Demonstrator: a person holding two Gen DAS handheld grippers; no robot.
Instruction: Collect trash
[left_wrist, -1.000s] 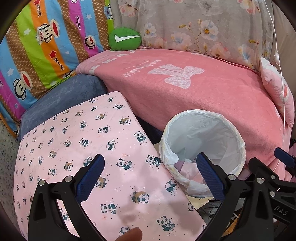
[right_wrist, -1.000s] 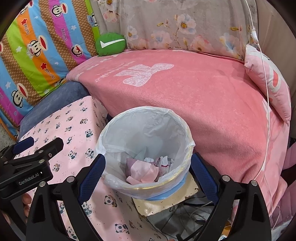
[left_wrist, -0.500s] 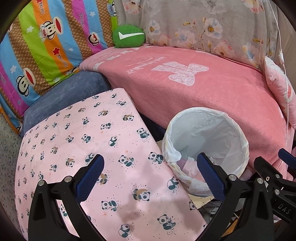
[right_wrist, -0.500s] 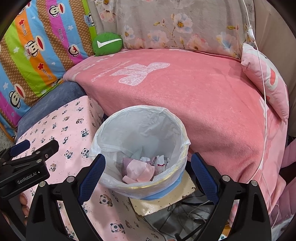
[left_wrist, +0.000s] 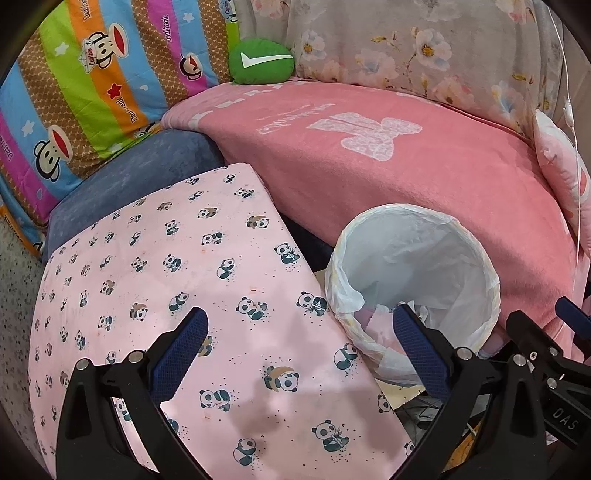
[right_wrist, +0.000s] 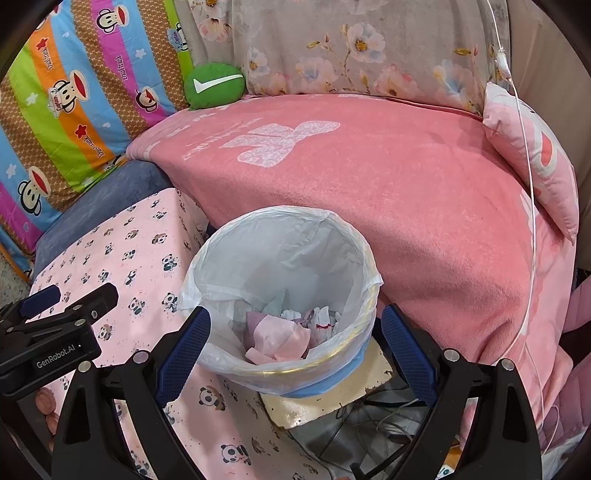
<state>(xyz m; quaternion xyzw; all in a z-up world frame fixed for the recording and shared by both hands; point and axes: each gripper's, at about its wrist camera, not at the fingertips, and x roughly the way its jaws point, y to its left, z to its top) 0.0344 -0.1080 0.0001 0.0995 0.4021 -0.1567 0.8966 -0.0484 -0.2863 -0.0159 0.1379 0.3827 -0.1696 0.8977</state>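
Note:
A round trash bin (right_wrist: 364, 254) lined with a white plastic bag stands between the pink bed and a panda-print surface; it also shows in the left wrist view (left_wrist: 491, 291). Crumpled pink and white paper scraps (right_wrist: 284, 336) lie at its bottom. My right gripper (right_wrist: 295, 336) is open and empty, its jaws on either side of the bin's near rim. My left gripper (left_wrist: 299, 343) is open and empty above the panda-print cloth (left_wrist: 155, 280), left of the bin. The left gripper's body shows in the right wrist view (right_wrist: 51, 343).
A pink blanket (right_wrist: 388, 177) covers the bed behind the bin. A green cushion (right_wrist: 214, 86), a striped cartoon quilt (left_wrist: 85, 92), a floral pillow (right_wrist: 351, 44) and a pink pillow (right_wrist: 535, 158) lie around it. Cables (right_wrist: 369, 413) lie on the floor by the bin.
Both grippers have drawn back a little and tilted; the bin sits lower and farther right in the left view. Both stay open and empty.

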